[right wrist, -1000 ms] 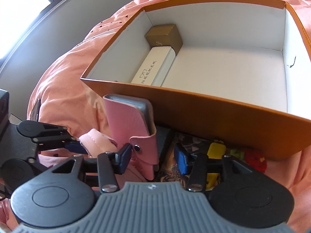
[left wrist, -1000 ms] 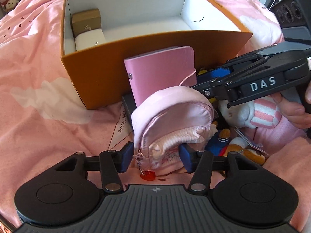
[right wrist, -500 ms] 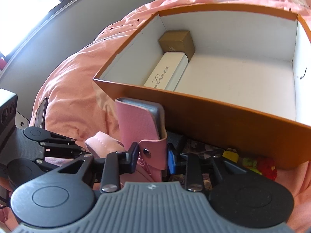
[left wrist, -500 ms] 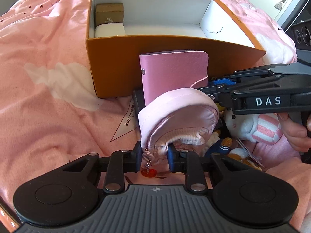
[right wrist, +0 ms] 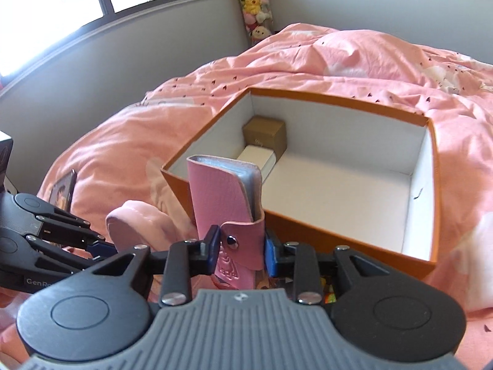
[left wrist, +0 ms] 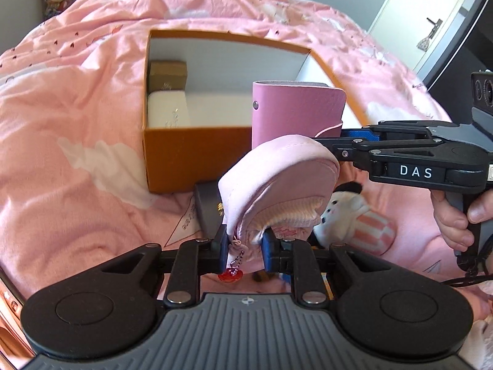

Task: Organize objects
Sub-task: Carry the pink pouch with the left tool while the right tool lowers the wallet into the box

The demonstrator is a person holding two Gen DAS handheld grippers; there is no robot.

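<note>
The left gripper (left wrist: 243,251) has just closed its jaws on the lower edge of a pale pink satin pouch (left wrist: 277,182), domed, with a red bead charm dangling. The right gripper (right wrist: 242,252) pinches a pink leather snap-flap card holder (right wrist: 228,206) upright at its base. Beyond, at twelve o'clock, sits the orange open cardboard box (right wrist: 339,240) on the pink bedspread (left wrist: 77,117).

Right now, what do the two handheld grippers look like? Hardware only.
Both are matte black linkage frames with blue finger pads, silver pivot screws and a ribbed grey base. The right gripper carries white "DAS" lettering and a pistol grip; the left gripper shows partial "GenRo" lettering. No sleeve is visible.
</note>
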